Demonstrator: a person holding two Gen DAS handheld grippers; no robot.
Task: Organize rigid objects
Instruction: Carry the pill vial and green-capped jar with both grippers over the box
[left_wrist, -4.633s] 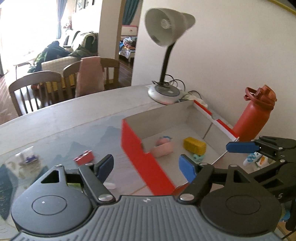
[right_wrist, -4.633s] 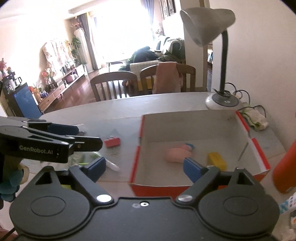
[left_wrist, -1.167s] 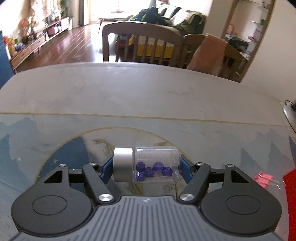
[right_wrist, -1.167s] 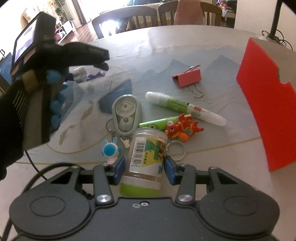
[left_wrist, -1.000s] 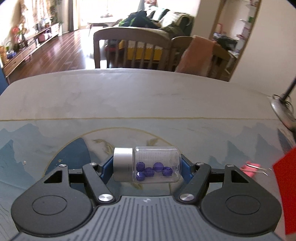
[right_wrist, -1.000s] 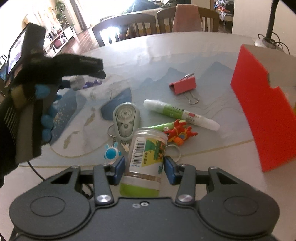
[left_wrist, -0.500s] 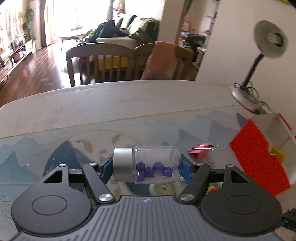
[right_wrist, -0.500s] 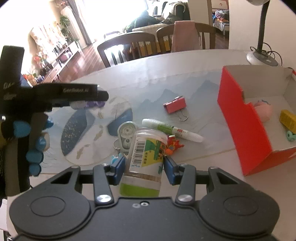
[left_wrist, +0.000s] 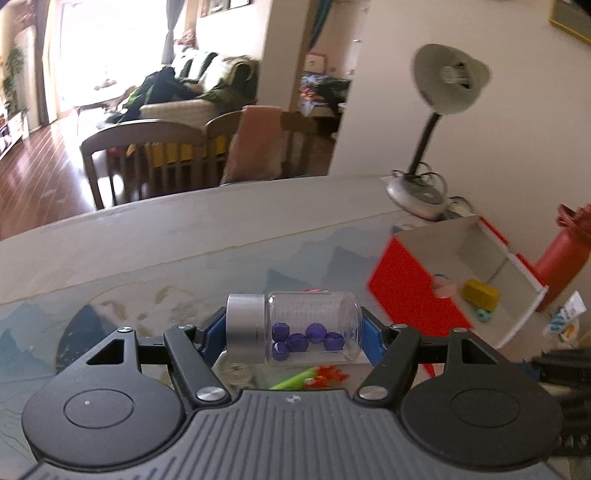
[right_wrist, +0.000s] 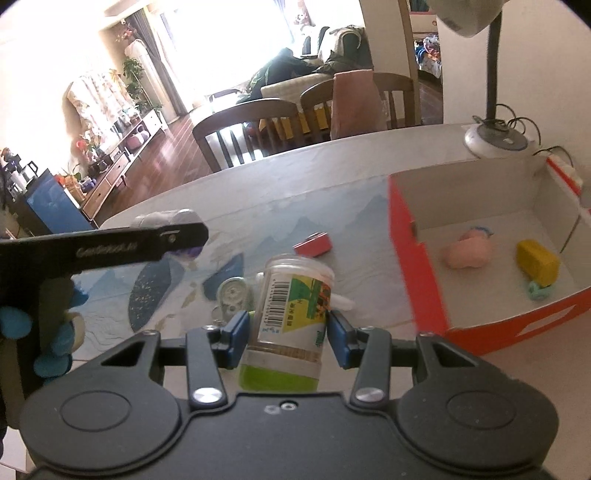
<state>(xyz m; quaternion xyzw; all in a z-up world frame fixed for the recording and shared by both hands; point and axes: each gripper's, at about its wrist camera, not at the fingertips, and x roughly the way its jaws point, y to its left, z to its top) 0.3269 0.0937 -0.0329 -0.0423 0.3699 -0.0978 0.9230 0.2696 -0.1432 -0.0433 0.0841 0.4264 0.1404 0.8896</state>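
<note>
While both loads ride above desk (right_wrist: 332, 177), left tool (left_wrist: 293, 334) pinches clear beaded vial (left_wrist: 295, 330) endwise; right tool (right_wrist: 286, 332) clamps green-capped labelled jar (right_wrist: 288, 325); red open cardboard box (right_wrist: 413, 266) lies right, seemingly nearer right tool.

Red box (right_wrist: 417, 280); purple beads (left_wrist: 306, 338); yellow block (right_wrist: 537, 262).

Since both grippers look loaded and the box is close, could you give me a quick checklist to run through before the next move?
1. Left gripper clamps the clear jar end to end: ok.
2. Right gripper clamps the green-labelled tub: ok.
3. Red box open on top: ok.
4. Free floor beside the pink toy and yellow block: ok.
5. Jar's silver cap tight: cannot tell.
</note>
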